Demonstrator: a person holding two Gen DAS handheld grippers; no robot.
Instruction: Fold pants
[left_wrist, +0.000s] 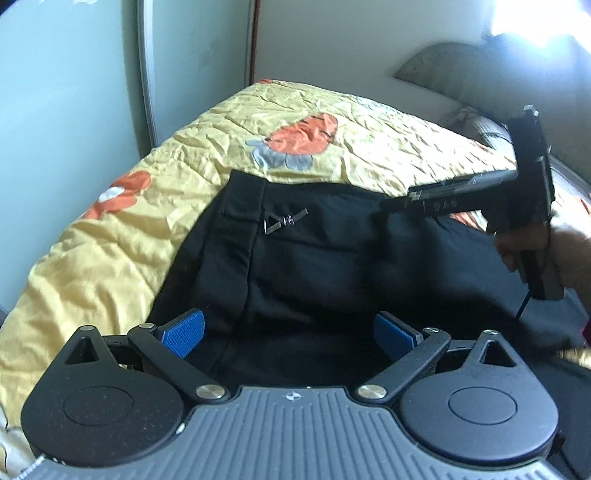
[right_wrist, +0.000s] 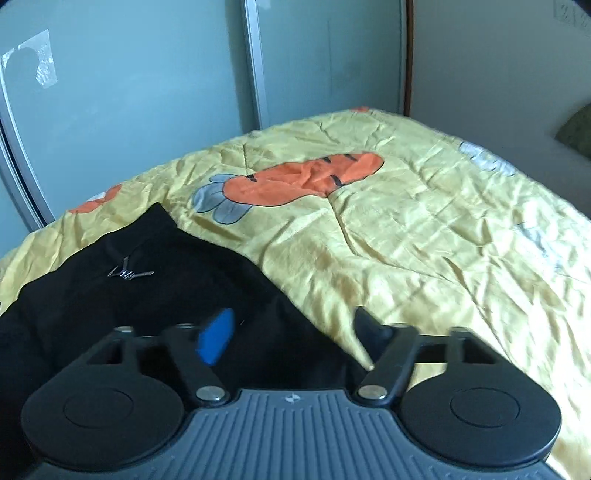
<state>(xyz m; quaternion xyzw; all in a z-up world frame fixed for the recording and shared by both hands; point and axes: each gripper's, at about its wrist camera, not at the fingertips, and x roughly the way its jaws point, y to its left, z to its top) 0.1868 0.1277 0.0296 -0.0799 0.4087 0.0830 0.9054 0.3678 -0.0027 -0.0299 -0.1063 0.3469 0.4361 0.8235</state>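
Observation:
Black pants with a small white logo lie on a yellow bedspread. My left gripper hovers over them, its blue pads wide apart and open with only cloth below. In the left wrist view a hand holds my right gripper over the pants' right part. In the right wrist view the pants fill the lower left, and my right gripper stands open over their edge, with nothing pinched between its blurred fingers.
The bedspread bears orange carrot prints and stretches wide to the right of the pants. Pale sliding wardrobe doors stand close behind the bed. A grey-green cushion lies at the far right by a bright window.

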